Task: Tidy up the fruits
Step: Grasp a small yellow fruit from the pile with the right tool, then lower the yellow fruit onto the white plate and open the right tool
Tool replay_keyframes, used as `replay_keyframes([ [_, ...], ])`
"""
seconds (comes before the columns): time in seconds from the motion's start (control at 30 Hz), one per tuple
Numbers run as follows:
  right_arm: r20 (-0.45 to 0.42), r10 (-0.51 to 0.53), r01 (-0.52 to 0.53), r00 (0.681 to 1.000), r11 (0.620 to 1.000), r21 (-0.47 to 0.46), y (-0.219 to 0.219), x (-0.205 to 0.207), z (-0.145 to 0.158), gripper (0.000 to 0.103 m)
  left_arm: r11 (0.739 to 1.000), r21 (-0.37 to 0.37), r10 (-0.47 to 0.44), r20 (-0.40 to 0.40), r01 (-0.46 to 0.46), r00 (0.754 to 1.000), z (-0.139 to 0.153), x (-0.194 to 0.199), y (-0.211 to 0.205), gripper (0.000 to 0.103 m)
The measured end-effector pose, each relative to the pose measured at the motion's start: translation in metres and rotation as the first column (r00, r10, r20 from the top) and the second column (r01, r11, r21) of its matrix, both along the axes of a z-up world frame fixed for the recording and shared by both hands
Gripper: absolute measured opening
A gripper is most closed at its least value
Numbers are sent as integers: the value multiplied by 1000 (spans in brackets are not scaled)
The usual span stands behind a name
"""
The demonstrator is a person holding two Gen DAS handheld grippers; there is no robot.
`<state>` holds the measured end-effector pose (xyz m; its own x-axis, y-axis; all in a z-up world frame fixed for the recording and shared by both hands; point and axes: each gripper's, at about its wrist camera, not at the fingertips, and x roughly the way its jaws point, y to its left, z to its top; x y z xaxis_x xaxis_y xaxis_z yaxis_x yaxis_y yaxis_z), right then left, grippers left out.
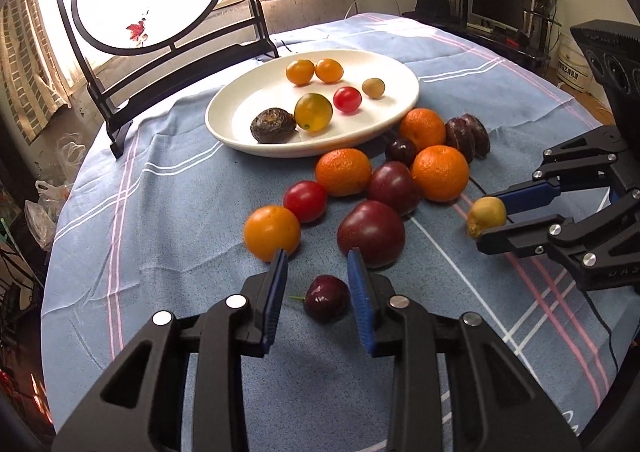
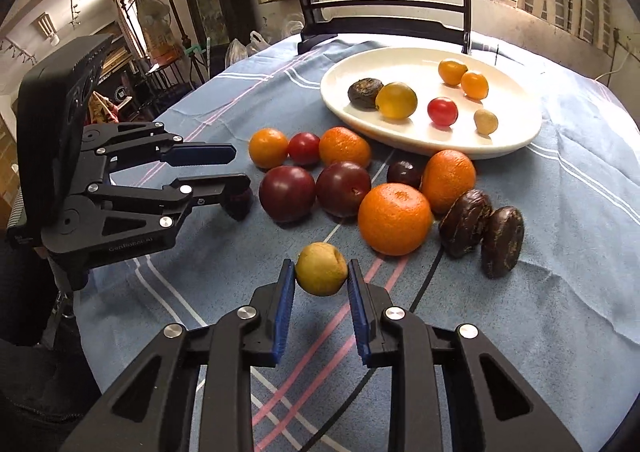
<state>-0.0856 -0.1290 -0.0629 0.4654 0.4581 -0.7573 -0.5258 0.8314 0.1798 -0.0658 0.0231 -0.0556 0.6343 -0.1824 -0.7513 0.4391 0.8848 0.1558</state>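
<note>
Cloth [image 1: 168,212] over the counter: woven cotton-like, matt, slightly creased, w/ stripes. Plate [image 1: 236,108] looks glazed ceramic, smooth, glossy. Left claw [image 1: 318,284] & right claw [image 2: 321,284]: matt black plastic links, shiny metal rivets, blue ribbed rubbery pads [image 1: 362,308]. Cherry [image 1: 326,298] v. glossy, taut skin. Plums [image 1: 372,234] smooth, semi-gloss. Mandarins [image 2: 394,218] pebbly, dull sheen. Small yellow fruit [image 2: 321,269] matt, a bit rough. Dark wrinkled fruits [image 2: 466,222] rough, leathery. Screen frame [image 1: 256,4] dark lacquered wood, approx.
</note>
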Motion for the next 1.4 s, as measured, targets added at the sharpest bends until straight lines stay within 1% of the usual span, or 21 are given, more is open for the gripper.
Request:
replay_keyframes([
  [0.1, 36, -29, 28, 999, 999, 26, -12, 7, 16, 27, 1000, 1, 19, 25, -19, 1000, 13, 11, -5, 31],
  [0.23, 92, -78, 74, 993, 996, 51, -26, 28, 39, 27, 998, -28, 65, 67, -63, 996, 38, 39, -15, 31],
  [0.37, 133, -138, 129, 982, 989, 75, -35, 62, 56, 27, 988, -65, 148, 125, -140, 981, 63, 77, -28, 31],
  [0.47, 157, -172, 160, 973, 984, 81, -35, 91, 63, 27, 980, -66, 198, 164, -189, 966, 72, 104, -39, 31],
  [0.63, 155, -194, 182, 969, 979, 89, -33, 133, 60, 27, 971, -38, 237, 167, -234, 957, 61, 139, -52, 31],
  [0.87, 115, -190, 183, 975, 981, 67, -24, 167, 40, 27, 963, -21, 270, 97, -269, 958, 33, 177, -47, 31],
  [1.07, 85, -179, 179, 980, 984, 18, -9, 187, 21, 28, 957, -26, 291, 63, -289, 955, 22, 193, -40, 31],
  [1.13, 85, -178, 178, 980, 984, 7, -6, 189, 19, 43, 957, -25, 290, 57, -289, 955, 20, 195, -39, 32],
  [1.17, 98, -187, 188, 977, 982, 6, -7, 187, 20, 51, 956, -24, 292, 56, -291, 955, 20, 196, -39, 39],
  [1.23, 108, -193, 192, 975, 981, 13, -9, 184, 23, 51, 954, -28, 300, 53, -298, 953, 18, 196, -36, 44],
  [1.4, 105, -202, 197, 974, 979, 56, -23, 169, 31, 52, 952, -35, 307, 38, -305, 951, 17, 191, -32, 45],
])
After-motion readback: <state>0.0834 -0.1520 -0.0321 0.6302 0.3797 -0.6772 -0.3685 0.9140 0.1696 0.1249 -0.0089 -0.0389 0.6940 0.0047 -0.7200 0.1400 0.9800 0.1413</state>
